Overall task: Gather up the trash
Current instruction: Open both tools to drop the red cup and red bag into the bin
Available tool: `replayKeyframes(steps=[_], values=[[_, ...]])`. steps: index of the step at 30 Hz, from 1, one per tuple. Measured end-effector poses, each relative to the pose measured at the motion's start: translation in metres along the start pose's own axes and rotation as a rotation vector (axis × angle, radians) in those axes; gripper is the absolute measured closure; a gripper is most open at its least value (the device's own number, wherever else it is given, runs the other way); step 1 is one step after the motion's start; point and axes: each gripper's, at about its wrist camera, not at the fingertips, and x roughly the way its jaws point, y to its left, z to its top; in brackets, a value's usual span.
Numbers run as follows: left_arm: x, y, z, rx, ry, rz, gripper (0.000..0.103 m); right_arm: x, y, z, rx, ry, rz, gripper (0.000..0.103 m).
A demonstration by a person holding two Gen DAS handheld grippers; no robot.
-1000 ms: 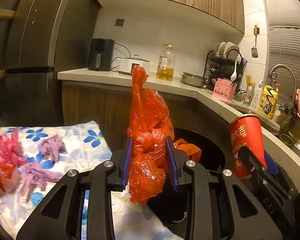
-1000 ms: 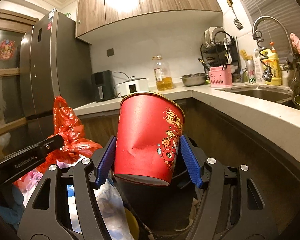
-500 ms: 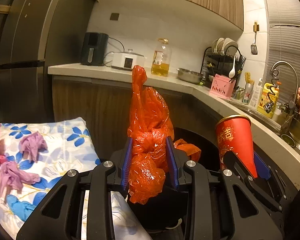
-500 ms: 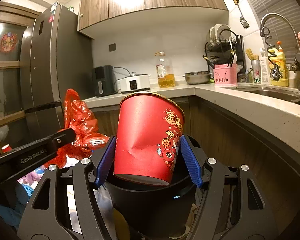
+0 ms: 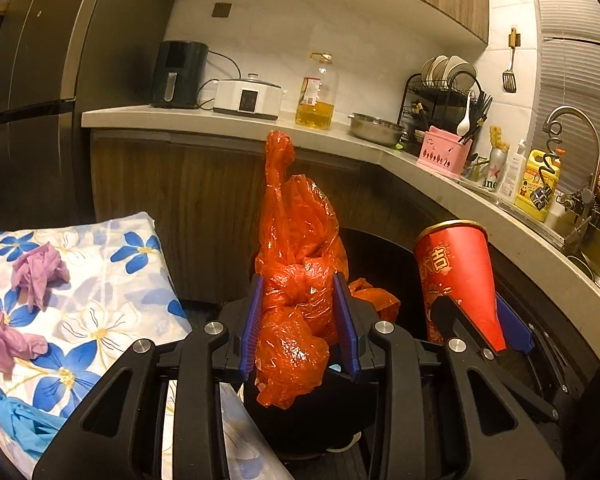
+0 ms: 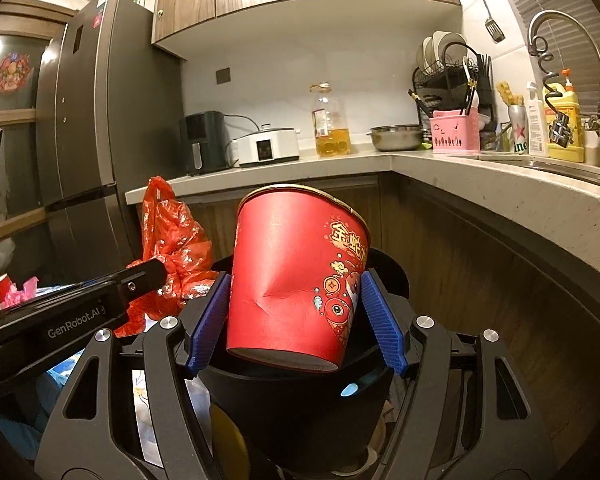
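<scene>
Red plastic crumples between the blue pads of the left gripper (image 5: 300, 326), which pinches a knotted bag (image 5: 296, 280) at frame centre, directly above the dark bin (image 6: 300, 396), apparently so it can drop straight in. At lower right of that view, the right gripper (image 6: 296, 320) clamps a dented red paper cup (image 6: 300, 280) by its sides, upright and poised over the same bin. More rubbish, purple tissue wads (image 5: 36, 268) and a blue glove (image 5: 16, 424), waits on the floral-clothed table (image 5: 112, 280) at left; what already lies inside the bin is too dark to tell.
</scene>
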Motion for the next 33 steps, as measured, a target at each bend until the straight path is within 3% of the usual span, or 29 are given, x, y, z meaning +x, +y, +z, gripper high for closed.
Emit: replayKeyframes(steps=[8,12,16,19,26,33], values=[[0.009,0.005,-0.001,-0.012,0.022,-0.007,0.066,0.005,-0.002,-0.003,-0.009,0.004,-0.008,0.036],[0.011,0.008,0.0,-0.027,0.021,-0.015,0.064,0.007,-0.001,-0.004,-0.01,0.004,-0.013,0.028],[0.013,0.01,-0.001,-0.034,0.028,-0.016,0.051,0.008,-0.002,-0.005,-0.005,0.003,-0.017,0.026],[0.012,0.011,0.0,-0.039,0.02,-0.017,0.034,0.005,-0.002,-0.005,0.001,0.001,-0.018,0.026],[0.005,0.015,0.002,-0.035,0.012,0.005,0.028,-0.005,-0.006,-0.004,0.016,-0.004,-0.023,0.026],[-0.02,0.014,0.001,0.02,-0.007,0.087,0.022,-0.024,-0.003,0.0,0.028,-0.003,-0.024,0.025]])
